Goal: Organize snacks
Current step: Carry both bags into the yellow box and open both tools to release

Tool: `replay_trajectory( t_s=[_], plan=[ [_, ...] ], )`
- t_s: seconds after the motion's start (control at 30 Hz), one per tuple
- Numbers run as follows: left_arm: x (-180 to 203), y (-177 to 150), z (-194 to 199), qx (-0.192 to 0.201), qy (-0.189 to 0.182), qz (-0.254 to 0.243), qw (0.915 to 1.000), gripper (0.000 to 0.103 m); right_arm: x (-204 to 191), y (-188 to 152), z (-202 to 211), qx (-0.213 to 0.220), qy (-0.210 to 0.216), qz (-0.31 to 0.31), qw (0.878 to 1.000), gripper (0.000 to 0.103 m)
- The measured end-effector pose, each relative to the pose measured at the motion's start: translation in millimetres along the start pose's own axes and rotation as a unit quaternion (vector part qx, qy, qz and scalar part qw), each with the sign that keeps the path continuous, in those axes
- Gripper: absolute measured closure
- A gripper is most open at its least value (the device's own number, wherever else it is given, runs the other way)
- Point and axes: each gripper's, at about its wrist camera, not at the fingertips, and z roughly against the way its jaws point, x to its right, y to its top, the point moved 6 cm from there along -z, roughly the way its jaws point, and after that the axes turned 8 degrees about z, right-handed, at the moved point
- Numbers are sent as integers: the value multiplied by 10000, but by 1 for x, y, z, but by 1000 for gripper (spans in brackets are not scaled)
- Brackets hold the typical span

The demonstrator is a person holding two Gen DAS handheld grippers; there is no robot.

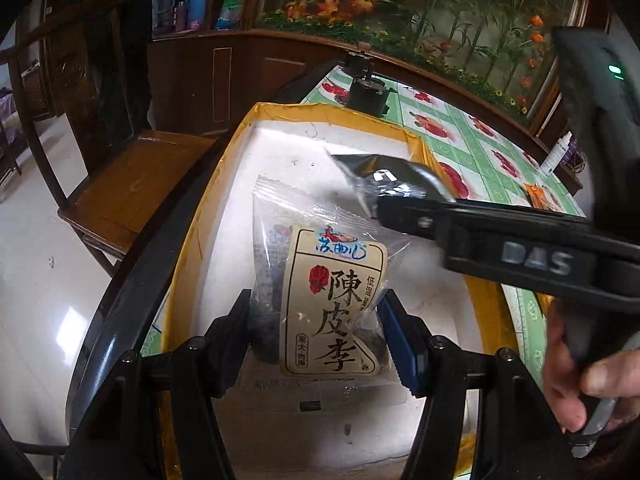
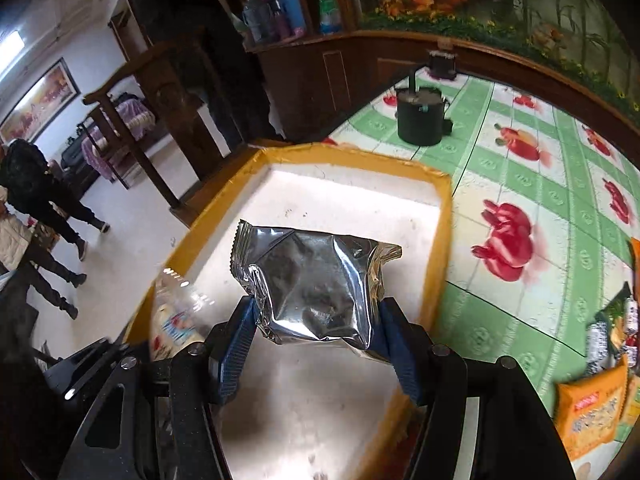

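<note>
My left gripper is shut on a clear plum snack packet with a cream label, held over the white inside of the yellow-rimmed box. My right gripper is shut on a silver foil packet, also over the box. In the left wrist view the right gripper reaches in from the right with the foil packet at its tip. In the right wrist view the plum packet shows blurred at lower left.
The box sits on a table with a green-checked cloth printed with red fruit. Several loose snack packs lie at the right edge. A black pot-like stand is beyond the box. A wooden chair stands left; people walk far left.
</note>
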Motion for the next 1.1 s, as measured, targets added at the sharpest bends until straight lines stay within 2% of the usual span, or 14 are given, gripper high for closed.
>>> replay_trajectory(
  t_s=[0.3, 0.53, 0.73, 0.93, 1.03, 1.1],
  plan=[
    [-2, -6, 0, 31, 122, -82, 9999, 42, 4, -3, -15, -146, 3, -72, 9999, 35],
    [-4, -2, 5, 44, 61, 11, 10000, 38, -1, -4, -13, -133, 80, -50, 9999, 25],
    [-1, 2, 11, 101, 28, 24, 9999, 36, -3, -5, 4, 97, 121, -5, 9999, 25],
    [14, 3, 20, 181, -71, -83, 9998, 36, 28, -7, 37, 447, 61, -300, 9985, 25],
    [25, 3, 26, 226, -133, -194, 9995, 36, 67, -19, 43, 376, -128, -630, 9972, 25],
    [34, 3, 31, 265, -195, -295, 9990, 36, 102, -31, 41, 188, -405, -870, 9952, 26]
  ],
)
